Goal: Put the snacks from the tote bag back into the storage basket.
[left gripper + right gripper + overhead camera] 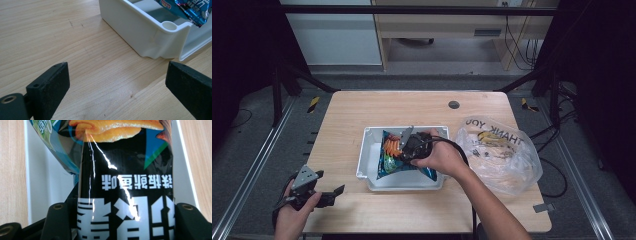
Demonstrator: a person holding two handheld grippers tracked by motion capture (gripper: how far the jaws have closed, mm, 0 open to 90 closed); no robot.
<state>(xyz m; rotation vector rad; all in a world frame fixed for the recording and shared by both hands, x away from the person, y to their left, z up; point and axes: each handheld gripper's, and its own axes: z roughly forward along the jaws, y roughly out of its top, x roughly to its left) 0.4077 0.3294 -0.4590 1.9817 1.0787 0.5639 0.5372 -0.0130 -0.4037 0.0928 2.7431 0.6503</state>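
Observation:
A white tray (368,150) sits mid-table with a blue snack bag (388,161) lying in it. My right gripper (404,147) is over the tray, held from the right by a hand. Seen in the right gripper view, its jaws stand wide open on either side of a black snack bag (125,182) with white characters, and the blue bag (58,142) lies behind it on the tray (47,185). My left gripper (333,194) rests open over the table's front left with nothing between its jaws (117,82), near the tray's corner (150,37).
A clear plastic shopping bag (504,155) with yellow items inside lies right of the tray. A round cable hole (454,104) sits at the table's back. Bare wood (75,45) stretches left of the tray. Dark frame rails flank the table.

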